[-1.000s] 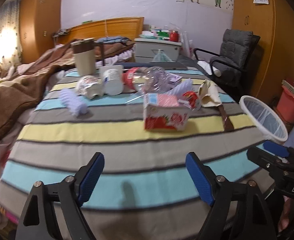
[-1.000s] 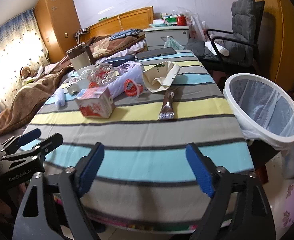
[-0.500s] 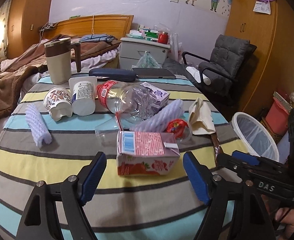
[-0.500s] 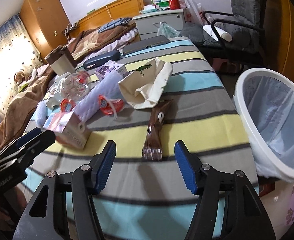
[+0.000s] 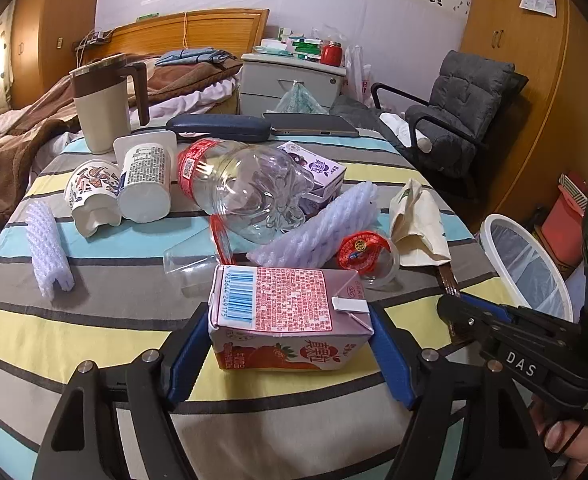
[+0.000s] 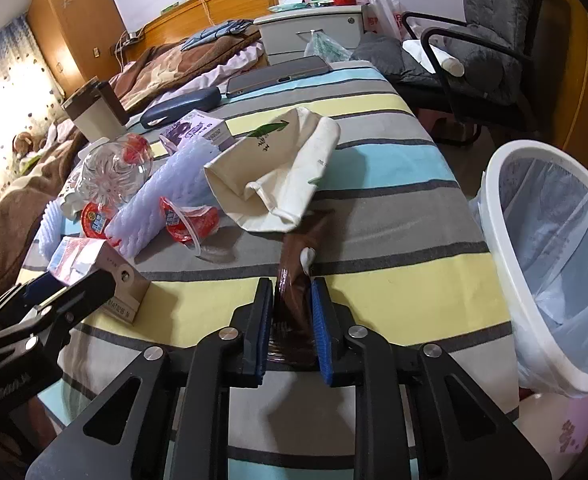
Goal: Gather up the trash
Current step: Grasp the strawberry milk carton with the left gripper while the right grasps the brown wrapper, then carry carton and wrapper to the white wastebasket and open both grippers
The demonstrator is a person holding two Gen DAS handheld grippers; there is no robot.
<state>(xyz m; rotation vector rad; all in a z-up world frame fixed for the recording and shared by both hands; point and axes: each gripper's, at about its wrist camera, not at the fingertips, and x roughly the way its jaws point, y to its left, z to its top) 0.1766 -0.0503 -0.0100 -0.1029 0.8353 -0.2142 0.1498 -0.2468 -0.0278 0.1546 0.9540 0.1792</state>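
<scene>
Closing on two items at once, both grippers now sit at the litter, having come in from the counter's near edge a second ago.

- Left gripper [image 5: 290, 344]: jaws narrowing from wide, straddling the strawberry milk carton [image 5: 288, 322]; pads at its two ends, firm contact not certain.
- Right gripper [image 6: 292, 330]: jaws drawn in from wide to nearly together, pinching the near end of the brown wrapper [image 6: 294, 280], which lies flat on the striped cloth [image 6: 394, 280].
- Meaning for the task: first two pieces are about secured; neither is lifted yet.
- Bin [image 6: 550, 264]: white, lined, empty, beside the counter's right edge.

Left view only: paper cup [image 5: 90, 196], yogurt tub [image 5: 146, 184], clear bottle [image 5: 250, 188], foam sleeve [image 5: 48, 252], jelly cup [image 5: 364, 252].

Right view only: the wrapper's full length with a white smear, the cloth pouch [image 6: 278, 168] overlapping its far end, the bin's interior.
</scene>
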